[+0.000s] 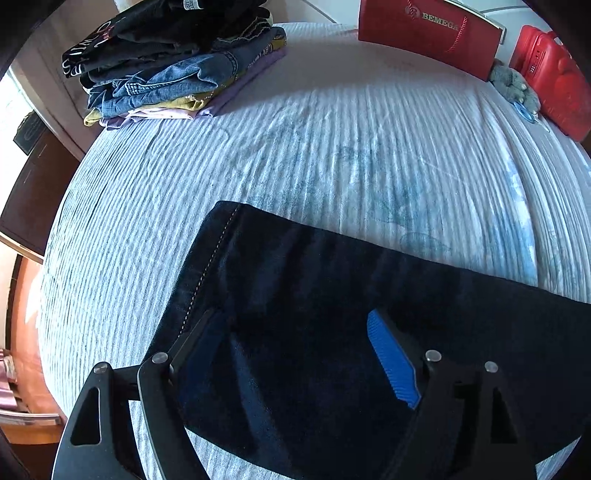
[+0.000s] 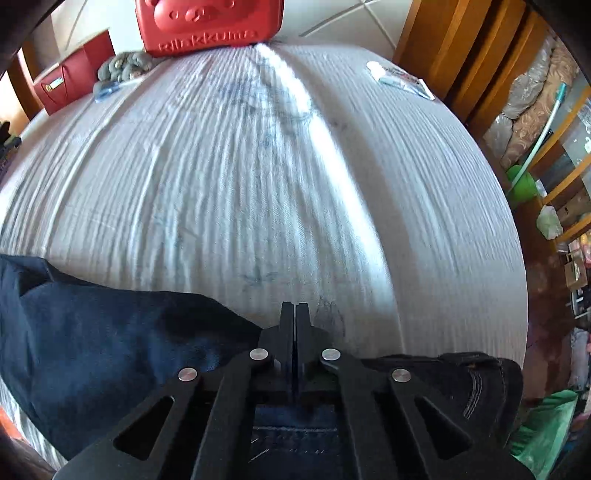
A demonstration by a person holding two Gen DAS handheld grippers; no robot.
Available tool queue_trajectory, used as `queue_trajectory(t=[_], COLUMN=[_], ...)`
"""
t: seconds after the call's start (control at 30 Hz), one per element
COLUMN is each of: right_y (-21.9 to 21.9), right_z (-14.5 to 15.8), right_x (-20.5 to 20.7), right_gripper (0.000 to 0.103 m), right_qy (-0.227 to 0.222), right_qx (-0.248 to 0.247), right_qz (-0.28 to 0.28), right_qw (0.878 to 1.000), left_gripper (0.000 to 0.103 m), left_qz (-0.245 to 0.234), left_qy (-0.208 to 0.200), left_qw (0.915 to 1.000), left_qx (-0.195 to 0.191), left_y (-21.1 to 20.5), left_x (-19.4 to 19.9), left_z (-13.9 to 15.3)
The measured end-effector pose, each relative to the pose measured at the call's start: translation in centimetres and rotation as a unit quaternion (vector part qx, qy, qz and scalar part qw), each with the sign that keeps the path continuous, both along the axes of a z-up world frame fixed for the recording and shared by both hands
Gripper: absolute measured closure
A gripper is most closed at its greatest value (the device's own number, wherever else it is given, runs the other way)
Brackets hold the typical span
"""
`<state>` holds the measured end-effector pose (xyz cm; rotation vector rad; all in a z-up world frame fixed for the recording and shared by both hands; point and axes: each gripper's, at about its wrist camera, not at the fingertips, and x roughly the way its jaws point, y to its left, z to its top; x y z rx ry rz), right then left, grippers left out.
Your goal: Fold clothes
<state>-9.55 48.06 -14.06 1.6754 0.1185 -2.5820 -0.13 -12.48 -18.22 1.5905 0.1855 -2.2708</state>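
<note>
Dark navy jeans [image 1: 295, 295] lie on the white ribbed bedspread [image 1: 295, 147], a stitched hem edge at their left. My left gripper [image 1: 295, 325] is open just above the jeans, its blue-padded fingers [image 1: 391, 354] spread wide over the fabric. In the right wrist view the jeans [image 2: 110, 350] stretch from the left to under my right gripper [image 2: 294, 306]. Its jaws are pressed together. The waistband end [image 2: 476, 384] bunches below and right of it. Whether fabric is pinched between the jaws is hidden.
A stack of folded clothes [image 1: 177, 62] sits at the bed's far left corner. A red box [image 1: 428, 33], a red case [image 1: 554, 81] and a grey plush toy [image 1: 517, 85] lie along the far edge. Wooden shelves [image 2: 535, 110] stand right of the bed.
</note>
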Motion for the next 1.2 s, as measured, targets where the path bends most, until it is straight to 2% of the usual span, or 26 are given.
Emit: queue_trajectory(t=[0.07, 0.13, 0.17, 0.27, 0.33, 0.47, 0.53, 0.57, 0.6, 0.63, 0.67, 0.7, 0.8, 0.83, 0.93, 0.97, 1.0, 1.03, 1.07, 1.1, 1.2], right_y=[-1.8, -4.9, -6.4, -10.7, -12.6, -15.9, -17.0, -17.3, -17.4, -16.8, -15.8, -14.6, -12.1, -12.0, -11.1, -10.6, -10.2, -9.7, -8.9, -7.9, -3.8], right_z=[1.4, 2.2, 2.6, 3.0, 2.8, 2.5, 1.8, 1.4, 0.6, -0.8, -1.7, -2.0, -2.4, -2.4, -1.3, -0.8, -0.2, 0.4, 1.2, 2.0, 3.4], right_x=[1.3, 2.3, 2.8, 3.1, 2.9, 2.4, 1.9, 1.5, 1.1, 0.3, -0.3, -0.8, -1.6, -1.6, -0.6, -0.1, 0.5, 1.0, 2.1, 3.3, 7.2], right_gripper=[0.092, 0.062, 0.043, 0.041, 0.04, 0.03, 0.03, 0.034, 0.063, 0.083, 0.09, 0.093, 0.098, 0.098, 0.097, 0.09, 0.073, 0.061, 0.038, 0.032, 0.032], right_qy=[0.002, 0.0, -0.001, 0.001, 0.002, 0.005, -0.006, -0.016, -0.034, -0.052, -0.065, -0.071, -0.066, -0.064, -0.04, -0.03, -0.019, -0.008, 0.009, 0.026, 0.062], right_qx=[-0.047, -0.072, -0.083, -0.085, -0.065, -0.016, -0.008, -0.004, 0.011, 0.039, 0.027, -0.006, -0.061, -0.062, -0.079, -0.089, -0.099, -0.108, -0.119, -0.127, -0.151], right_qz=[0.026, 0.069, 0.09, 0.126, 0.15, 0.211, 0.237, 0.242, 0.233, 0.211, 0.187, 0.162, 0.101, 0.094, 0.071, 0.061, 0.052, 0.042, 0.024, 0.003, -0.077], right_qw=[0.999, 0.995, 0.992, 0.988, 0.987, 0.977, 0.971, 0.97, 0.972, 0.975, 0.98, 0.984, 0.991, 0.992, 0.994, 0.994, 0.994, 0.993, 0.993, 0.992, 0.984], left_gripper=[0.021, 0.021, 0.021, 0.021, 0.021, 0.021, 0.021, 0.021, 0.021, 0.021, 0.021, 0.021, 0.021, 0.021, 0.021, 0.021, 0.021, 0.021, 0.021, 0.021, 0.019], left_qz=[-0.006, -0.012, -0.015, -0.024, -0.019, -0.014, -0.017, -0.018, -0.018, -0.017, -0.016, -0.015, 0.0, 0.002, 0.003, 0.003, 0.002, 0.007, 0.012, 0.018, 0.04], left_qy=[0.004, 0.009, 0.011, 0.018, 0.018, 0.014, 0.006, 0.002, -0.003, -0.008, -0.014, -0.017, -0.008, -0.008, -0.004, 0.002, 0.008, 0.015, 0.023, 0.03, 0.031], left_qw=[0.9999, 0.9996, 0.9994, 0.9985, 0.9986, 0.9988, 0.9988, 0.9988, 0.9988, 0.9987, 0.9986, 0.9988, 0.9999, 0.9999, 1.0, 1.0, 0.9999, 0.9998, 0.9995, 0.9991, 0.9975], left_qx=[-0.011, -0.023, -0.028, -0.045, -0.047, -0.044, -0.044, -0.046, -0.046, -0.047, -0.048, -0.044, -0.015, -0.008, 0.004, 0.005, 0.006, 0.01, 0.016, 0.022, 0.049], left_y=[-0.3, -0.6, -0.7, -1.1, -1.9, -3.0, -3.0, -3.1, -3.2, -3.3, -3.4, -3.6, -4.4, -4.6, -5.1, -5.3, -5.5, -5.9, -6.4, -6.9, -8.2], left_x=[-0.2, -0.4, -0.4, -0.7, -0.7, -0.5, -0.5, -0.5, -0.4, -0.3, -0.3, -0.2, 0.3, 0.3, 0.8, 1.3, 1.7, 2.5, 3.4, 4.2, 6.2], left_z=[0.4, 0.8, 1.0, 1.6, 1.6, 1.2, 0.8, 0.6, 0.3, 0.0, -0.3, -0.7, -1.0, -1.0, -0.6, -0.1, 0.4, 1.0, 1.5, 2.1, 2.1])
